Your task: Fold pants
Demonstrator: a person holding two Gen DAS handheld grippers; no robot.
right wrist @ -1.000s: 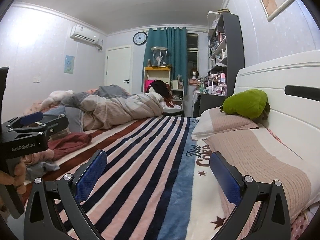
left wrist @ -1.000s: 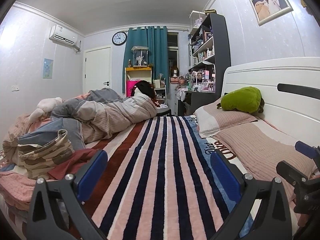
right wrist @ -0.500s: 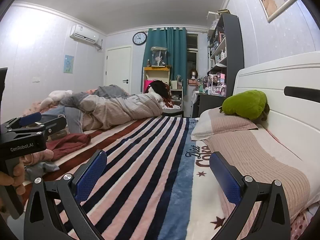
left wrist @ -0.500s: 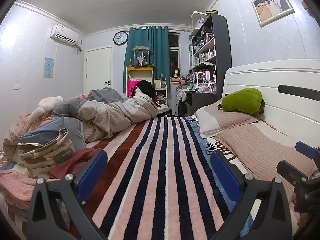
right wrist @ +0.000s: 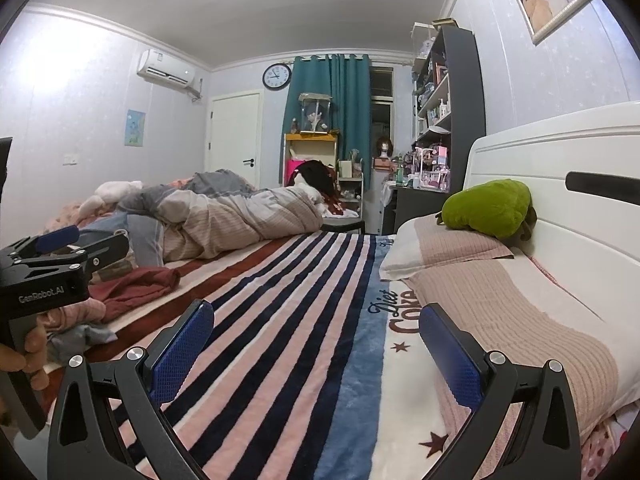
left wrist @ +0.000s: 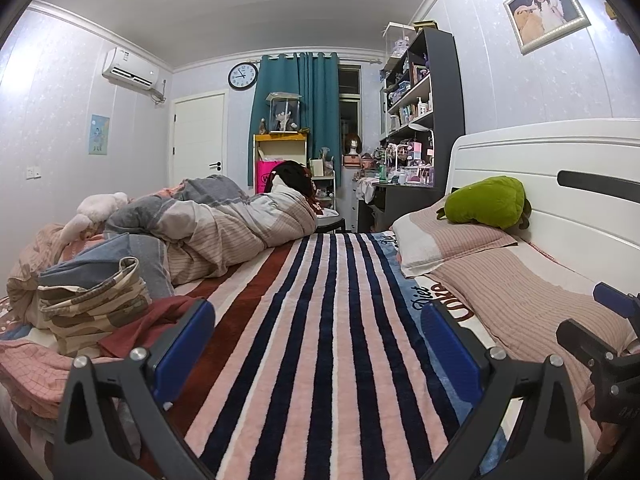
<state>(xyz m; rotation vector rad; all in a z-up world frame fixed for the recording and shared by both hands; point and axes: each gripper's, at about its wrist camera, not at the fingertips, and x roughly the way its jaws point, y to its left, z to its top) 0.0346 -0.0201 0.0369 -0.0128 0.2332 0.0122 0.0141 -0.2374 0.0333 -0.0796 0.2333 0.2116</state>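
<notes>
A striped blanket (left wrist: pixel 320 340) in pink, navy and dark red covers the bed and fills the middle of both views. At its right edge sit two pillows (left wrist: pixel 452 240) against a white headboard (left wrist: pixel 560 184), with a green plush (left wrist: pixel 486 204) on the farther pillow. On the blanket's left side lies a rumpled duvet (left wrist: pixel 224 232), and nearer than it a heap of clothes (left wrist: pixel 92 304): a camouflage-print piece on top, a dark red garment (right wrist: pixel 132 284) beside it, pink fabric below. Which piece of the heap is the pants cannot be told; nothing lies spread on the blanket.

Beyond the blanket's far end stand a teal curtain (left wrist: pixel 304 120), a wall clock (left wrist: pixel 243 76), a white door (left wrist: pixel 198 140) and a dark shelf unit (left wrist: pixel 424 112) crowded with small items too small to make out. An air conditioner (left wrist: pixel 130 70) hangs high on the left wall.

The left gripper (left wrist: pixel 318 344) hovers over the blanket with its blue-padded fingers spread wide and nothing between them. The right gripper (right wrist: pixel 316 346) is likewise wide apart and empty, above the blanket's blue border near the pillows. Each gripper shows at the other view's edge, partly cut off. The lower part of the heap is hidden behind the left gripper's body.
</notes>
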